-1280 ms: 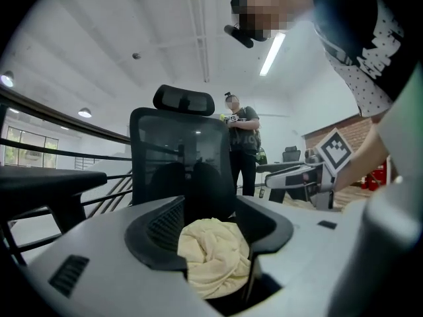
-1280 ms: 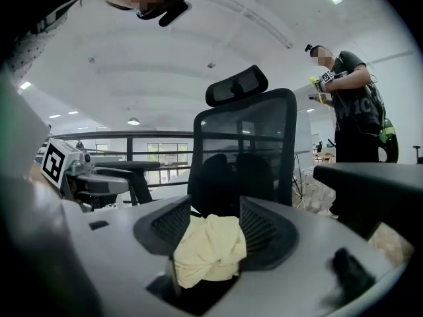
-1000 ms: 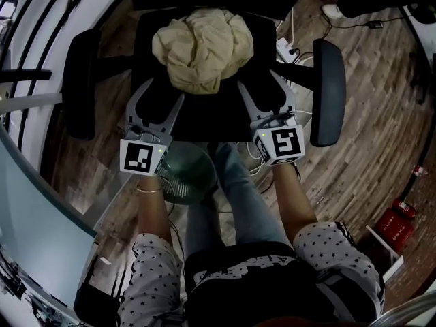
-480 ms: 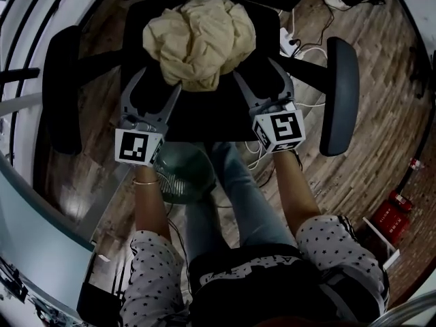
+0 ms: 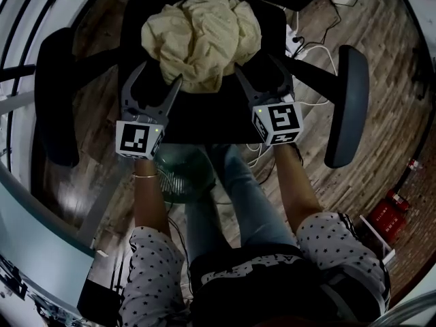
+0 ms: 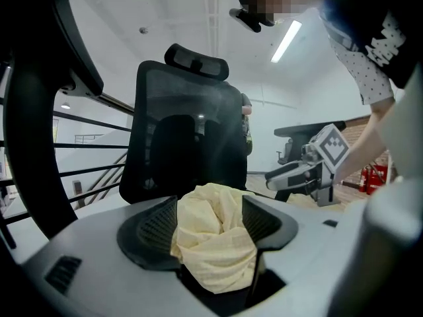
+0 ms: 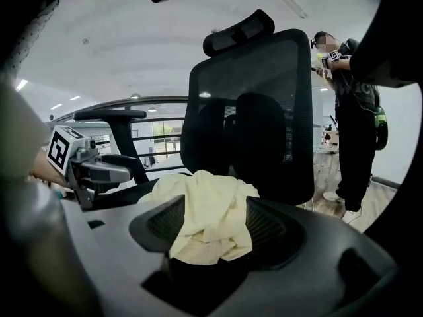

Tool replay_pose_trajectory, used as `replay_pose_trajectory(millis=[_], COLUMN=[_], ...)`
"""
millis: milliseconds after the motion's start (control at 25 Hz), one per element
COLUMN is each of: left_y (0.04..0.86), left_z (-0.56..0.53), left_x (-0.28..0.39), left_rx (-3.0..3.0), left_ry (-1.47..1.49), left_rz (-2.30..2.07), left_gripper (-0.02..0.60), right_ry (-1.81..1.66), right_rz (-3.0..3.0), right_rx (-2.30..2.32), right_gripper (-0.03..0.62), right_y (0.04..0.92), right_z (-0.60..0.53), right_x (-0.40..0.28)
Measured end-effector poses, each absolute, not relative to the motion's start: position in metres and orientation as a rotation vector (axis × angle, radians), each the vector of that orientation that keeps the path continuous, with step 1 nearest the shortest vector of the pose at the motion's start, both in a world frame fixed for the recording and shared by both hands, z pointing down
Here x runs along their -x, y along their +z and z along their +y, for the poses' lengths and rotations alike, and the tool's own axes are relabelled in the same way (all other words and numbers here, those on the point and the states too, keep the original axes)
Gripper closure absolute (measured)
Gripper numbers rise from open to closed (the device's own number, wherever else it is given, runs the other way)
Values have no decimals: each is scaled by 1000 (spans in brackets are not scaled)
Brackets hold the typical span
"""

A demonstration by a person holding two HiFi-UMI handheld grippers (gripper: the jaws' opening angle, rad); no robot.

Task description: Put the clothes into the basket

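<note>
A crumpled cream cloth (image 5: 201,34) lies on the black seat of an office chair (image 5: 204,118). My left gripper (image 5: 157,75) is at the cloth's near left edge and my right gripper (image 5: 257,69) at its near right edge. Both have just been opening and stand open. In the left gripper view the cloth (image 6: 215,240) shows between the jaws of the left gripper (image 6: 210,220), with the pads not pressing on it. The right gripper view shows the same: the cloth (image 7: 211,207) sits in the right gripper's (image 7: 215,228) wide gap. A round green wire basket (image 5: 178,174) sits on the floor under the seat's front edge.
The chair's armrests (image 5: 346,104) (image 5: 53,101) flank both grippers, and its mesh back (image 7: 254,114) rises behind the cloth. A power strip with cables (image 5: 294,43) lies on the wooden floor. A red object (image 5: 390,218) stands at the right. A person (image 7: 353,121) stands beyond the chair.
Both grippers have moved forward and down toward the cloth, now reaching its near edges, and their jaws stand wider apart. The cloth has not moved on the seat.
</note>
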State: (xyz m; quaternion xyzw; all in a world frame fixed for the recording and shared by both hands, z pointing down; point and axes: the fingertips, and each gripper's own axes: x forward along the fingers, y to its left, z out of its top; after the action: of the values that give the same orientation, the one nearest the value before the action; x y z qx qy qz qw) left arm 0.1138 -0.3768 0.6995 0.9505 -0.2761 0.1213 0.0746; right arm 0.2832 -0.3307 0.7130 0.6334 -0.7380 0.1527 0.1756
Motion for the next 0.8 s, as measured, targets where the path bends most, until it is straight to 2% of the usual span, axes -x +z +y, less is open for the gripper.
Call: replay_pose_trajectory(millis=[800], left_y=[755], left_z=[-406], left_x=[-128], left_rx=[-2748], left_ry=[516], left_rz=[-739], left_gripper=[284], right_ry=[595], right_rz=[-1991], right_rx=[-1689], right_gripper=[330], right_y=[772], right_z=[-357], right_x=[-304])
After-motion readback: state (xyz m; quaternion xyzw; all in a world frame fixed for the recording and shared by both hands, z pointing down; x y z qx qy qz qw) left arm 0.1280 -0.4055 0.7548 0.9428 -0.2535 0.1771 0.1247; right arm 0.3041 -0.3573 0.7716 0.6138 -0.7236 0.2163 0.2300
